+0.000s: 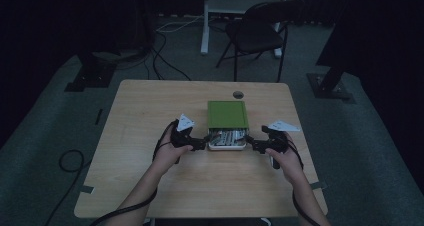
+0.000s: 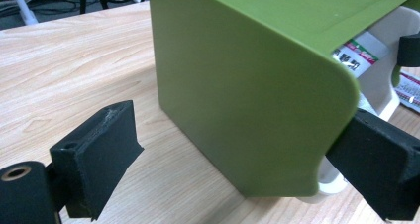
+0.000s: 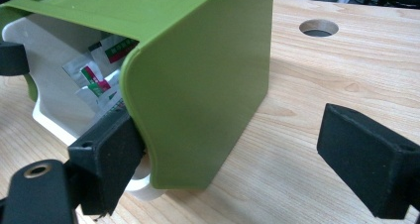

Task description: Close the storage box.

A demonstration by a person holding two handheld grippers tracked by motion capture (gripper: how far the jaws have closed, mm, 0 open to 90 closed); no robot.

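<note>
- Tongs stand spread on both sides: the left tongs [image 1: 200, 142] and the right tongs [image 1: 251, 145] flank the near end of the green box [image 1: 227, 114], which sits in the middle of the table [image 1: 150, 111], each with one jaw by the box and one out over bare wood.
- In the left gripper view the green lid [image 2: 237, 100] hangs over a white tray [image 2: 381, 92] beneath, and one jaw looks to touch the lid's near corner; in the right gripper view a jaw sits just at the tray's lower lip [image 3: 141, 184].
- Printed sachets [image 3: 99, 80] show inside the open near end, so the tray is loaded.
- Judging by this, the work in hand is parting lid from tray, or sliding the tray out.
- To do it well, one pair of tongs should close on the green wall only, the other on the white lip only, never both layers at once.
- Pull level and straight toward the person; a tilt could jam the tray or spill sachets.
- Keep the far jaw of each pair off the table so it does not drag.
</note>
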